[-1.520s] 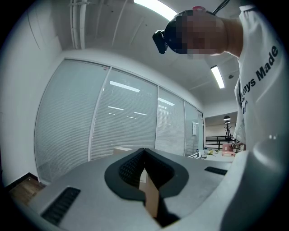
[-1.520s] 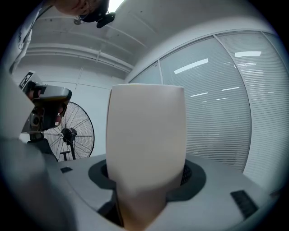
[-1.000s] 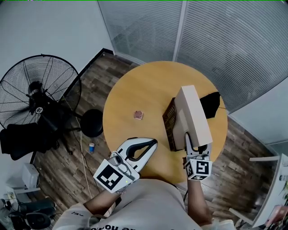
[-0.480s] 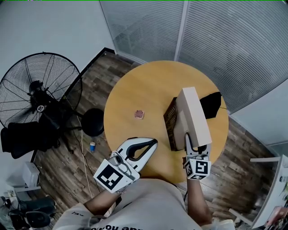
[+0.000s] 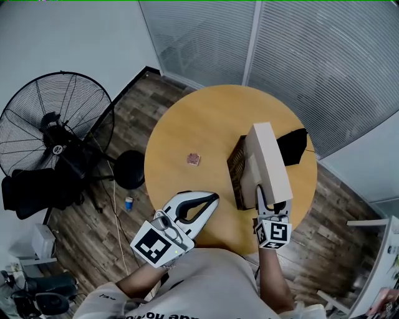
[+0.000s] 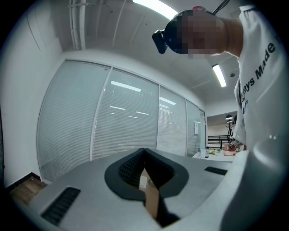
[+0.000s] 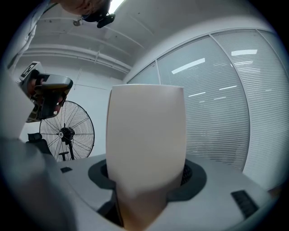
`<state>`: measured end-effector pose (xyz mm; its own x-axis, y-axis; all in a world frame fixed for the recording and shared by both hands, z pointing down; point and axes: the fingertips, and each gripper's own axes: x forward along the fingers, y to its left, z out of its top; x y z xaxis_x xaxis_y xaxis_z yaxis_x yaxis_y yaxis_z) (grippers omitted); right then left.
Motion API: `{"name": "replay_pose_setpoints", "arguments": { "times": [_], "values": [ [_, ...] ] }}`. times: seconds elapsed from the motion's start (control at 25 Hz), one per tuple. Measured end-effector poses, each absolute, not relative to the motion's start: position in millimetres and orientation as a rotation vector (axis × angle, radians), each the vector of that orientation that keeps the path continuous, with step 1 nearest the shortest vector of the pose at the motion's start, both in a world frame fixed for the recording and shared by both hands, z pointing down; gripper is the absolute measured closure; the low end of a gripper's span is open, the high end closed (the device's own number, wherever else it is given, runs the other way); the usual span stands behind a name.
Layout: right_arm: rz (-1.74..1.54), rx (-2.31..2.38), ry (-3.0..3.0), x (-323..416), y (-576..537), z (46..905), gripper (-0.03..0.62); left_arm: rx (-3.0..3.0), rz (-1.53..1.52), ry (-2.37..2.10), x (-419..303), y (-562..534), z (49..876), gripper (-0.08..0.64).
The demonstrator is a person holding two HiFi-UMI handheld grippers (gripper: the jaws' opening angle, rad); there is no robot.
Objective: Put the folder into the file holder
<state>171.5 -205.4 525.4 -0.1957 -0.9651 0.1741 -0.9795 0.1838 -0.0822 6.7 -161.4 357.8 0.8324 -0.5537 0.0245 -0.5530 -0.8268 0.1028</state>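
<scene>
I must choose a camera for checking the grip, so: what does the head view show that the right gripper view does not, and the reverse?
Only the head view: the round wooden table, the black mesh file holder, a small pink object. Only the right gripper view: a bright ceiling lamp. Both: the thick beige folder clamped in the right tool, and the black standing fan.

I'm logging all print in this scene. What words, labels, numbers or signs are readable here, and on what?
"Made", after a cut-off "...ays": the person's white shirt, left gripper view.
Print on that shirt in the head view: too cut off to read.
Square black-and-white markers, no words: left hand-held gripper, right hand-held gripper.
Badge on the fan hub: too small to read.
The folder: no print shows.
</scene>
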Motion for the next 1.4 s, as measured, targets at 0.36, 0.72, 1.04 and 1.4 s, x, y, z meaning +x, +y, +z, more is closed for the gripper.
{"name": "replay_pose_setpoints", "arguments": {
  "times": [0.36,0.72,1.04,1.4],
  "values": [
    [0.289,1.938,-2.345,173.4,-204.4,533.6,0.305,2.908,-0.001,-0.878,8.6,-159.9,357.4,0.537],
    [0.292,1.927,-2.344,171.8,-204.5,538.2,0.305,2.913,-0.001,-0.875,8.3,-160.1,356.1,0.537],
    [0.295,1.917,-2.334,172.0,-204.6,546.5,0.305,2.912,-0.004,-0.879,7.4,-159.3,356.3,0.537],
    [0.305,1.9,-2.323,170.2,-204.5,556.4,0.304,2.916,-0.007,-0.878,4.9,-157.6,355.8,0.537]
  ]
}}
